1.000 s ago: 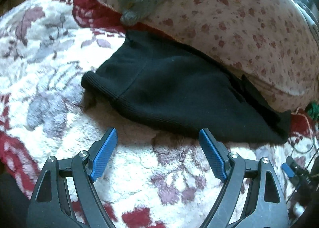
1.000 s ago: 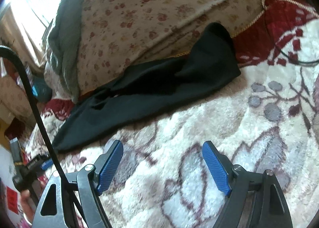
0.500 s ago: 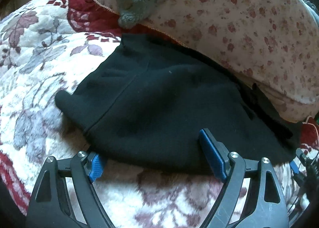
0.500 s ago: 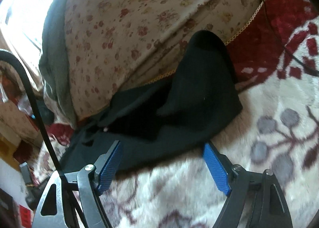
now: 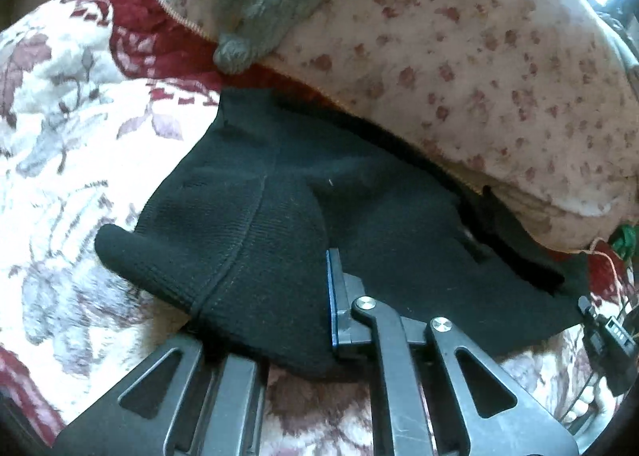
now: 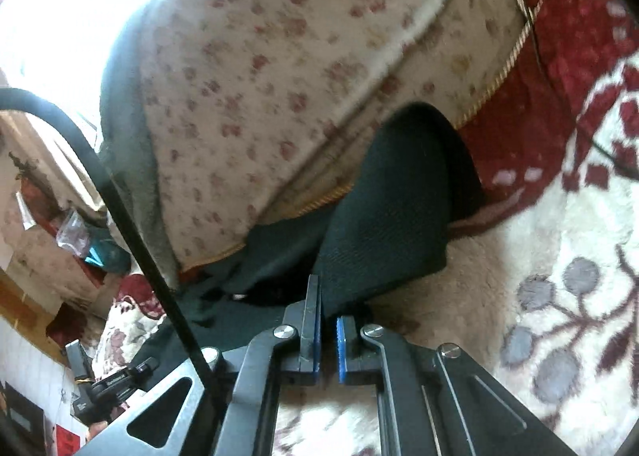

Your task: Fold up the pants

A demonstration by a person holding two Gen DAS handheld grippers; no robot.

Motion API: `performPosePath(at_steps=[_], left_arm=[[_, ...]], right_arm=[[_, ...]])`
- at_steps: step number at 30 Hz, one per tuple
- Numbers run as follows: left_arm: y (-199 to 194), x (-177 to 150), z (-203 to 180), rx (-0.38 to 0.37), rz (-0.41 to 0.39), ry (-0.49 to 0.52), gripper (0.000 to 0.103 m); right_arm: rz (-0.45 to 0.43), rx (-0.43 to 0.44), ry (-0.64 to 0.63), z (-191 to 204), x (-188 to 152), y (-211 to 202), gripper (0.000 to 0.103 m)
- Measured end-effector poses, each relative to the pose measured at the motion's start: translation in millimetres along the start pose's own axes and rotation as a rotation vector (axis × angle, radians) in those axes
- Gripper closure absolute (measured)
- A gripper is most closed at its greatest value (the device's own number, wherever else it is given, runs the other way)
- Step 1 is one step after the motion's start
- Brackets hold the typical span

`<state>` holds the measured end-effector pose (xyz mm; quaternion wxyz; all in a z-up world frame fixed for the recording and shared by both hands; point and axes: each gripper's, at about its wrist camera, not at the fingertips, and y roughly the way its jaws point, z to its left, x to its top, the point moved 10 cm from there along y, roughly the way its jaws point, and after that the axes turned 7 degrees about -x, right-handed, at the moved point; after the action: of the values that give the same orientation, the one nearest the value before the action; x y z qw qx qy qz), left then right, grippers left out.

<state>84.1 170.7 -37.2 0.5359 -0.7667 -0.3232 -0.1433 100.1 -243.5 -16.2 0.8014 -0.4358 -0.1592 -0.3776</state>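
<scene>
Black knit pants [image 5: 351, 208] lie along a floral plush blanket [image 5: 68, 160], their far edge against a flowered quilt. My left gripper [image 5: 307, 296] is shut on the ribbed end of the pants; the fabric covers its left finger and only the right blue pad [image 5: 330, 296] shows. In the right wrist view the other end of the pants [image 6: 395, 208] is bunched and raised. My right gripper [image 6: 328, 340] is shut on that edge, its blue pads nearly together with cloth between them.
A rolled flowered quilt [image 5: 479, 76] with a grey fleece [image 5: 271, 12] on top lies right behind the pants. A black cable [image 6: 120, 208] arcs across the right wrist view. The other gripper [image 6: 108, 388] and room clutter show at lower left.
Both grippers moved forward onto the pants and closed from wide open. The pinched fabric at each end has bunched up and lifted.
</scene>
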Motion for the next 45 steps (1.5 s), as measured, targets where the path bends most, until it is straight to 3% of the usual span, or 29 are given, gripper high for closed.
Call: performPosePath(at_steps=[5,11,18,22,24,26,33,34,36,39,41,45], left_arm=[[-23,3,1,-0.017,-0.011,0.020,0.098],[-66,-3,23,0.005,-0.030,0.052,0.098],[-93,-22,82,0.103,-0.040,0.014,0.098],[-78,-43,94,0.145,-0.010,0.020,0.096],[-79,-44,91,0.154,-0.025,0.040,0.093],[-82,-42,87,0.155,-0.032,0.057,0.093],[-98,-36,76,0.147,-0.047,0.071,0.089],[-101,-36,75,0.145,-0.050,0.072,0.089],[-108,-36,71,0.145,-0.064,0.081,0.088],[-119,-37,69,0.156,-0.081,0.103,0.086],[-123,-37,72,0.174,-0.083,0.108,0.086],[-126,-39,77,0.175,-0.068,0.091,0.086]], right_arm=[[-0.005,0.010,-0.063,29,-14,-30,0.098],[0.043,0.048,-0.095,54,-54,-57,0.098],[0.215,0.120,-0.090,74,-131,-54,0.095],[0.339,0.032,-0.041,48,-163,-30,0.086],[0.319,0.058,-0.013,42,-159,-37,0.077],[0.287,0.026,-0.021,33,-149,-46,0.068],[0.133,-0.047,0.057,-16,-88,-79,0.063],[0.103,-0.090,0.042,-24,-77,-78,0.063],[0.062,-0.192,-0.062,-34,-62,-78,0.063],[0.052,-0.248,-0.258,-34,-50,-67,0.062],[0.076,-0.292,-0.388,-38,-45,-55,0.061],[0.154,-0.303,-0.508,-48,-48,-28,0.060]])
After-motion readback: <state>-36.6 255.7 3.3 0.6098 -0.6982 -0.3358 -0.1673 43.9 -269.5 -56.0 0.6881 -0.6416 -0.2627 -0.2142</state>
